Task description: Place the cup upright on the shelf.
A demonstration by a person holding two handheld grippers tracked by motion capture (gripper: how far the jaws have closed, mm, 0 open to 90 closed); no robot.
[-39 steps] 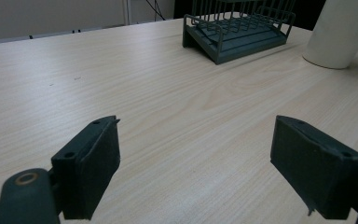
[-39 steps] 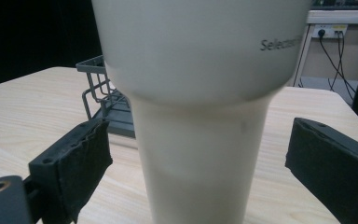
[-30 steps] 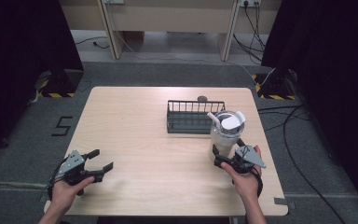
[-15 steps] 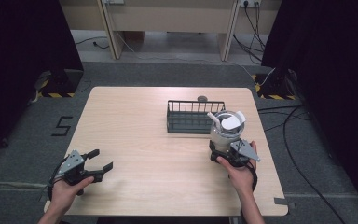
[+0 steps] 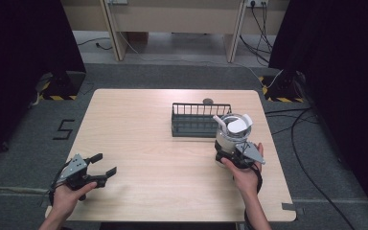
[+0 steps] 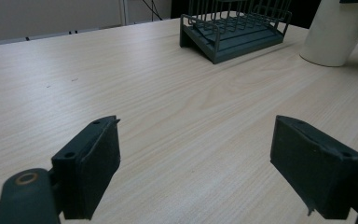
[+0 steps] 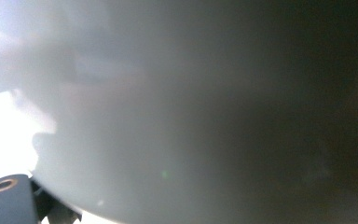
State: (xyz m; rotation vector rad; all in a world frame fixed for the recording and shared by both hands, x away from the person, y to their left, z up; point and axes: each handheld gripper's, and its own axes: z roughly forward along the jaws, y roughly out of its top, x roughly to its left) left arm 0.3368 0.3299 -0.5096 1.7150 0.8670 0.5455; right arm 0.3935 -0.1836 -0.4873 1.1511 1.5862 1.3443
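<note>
Right gripper (image 5: 230, 154) pressed up against the white cup (image 5: 231, 134), which stands on the table (image 5: 139, 124) just ahead of those jaws and fills the right gripper view as a pale blur (image 7: 177, 112); whether clamped on it or merely around it, cannot tell. Beyond the cup, just past it, a dark wire rack (image 5: 196, 120). Left gripper (image 5: 104, 164) held wide apart, grasping nothing, bare wood between the jaws, cup (image 6: 338, 30) and rack (image 6: 235, 28) well ahead to its right.

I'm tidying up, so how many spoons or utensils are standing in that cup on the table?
2, it seems: in the white cup, one white handle leans left and one broad white spoon end points right. More may be hidden inside; the right hand-held gripper is at the cup.
</note>
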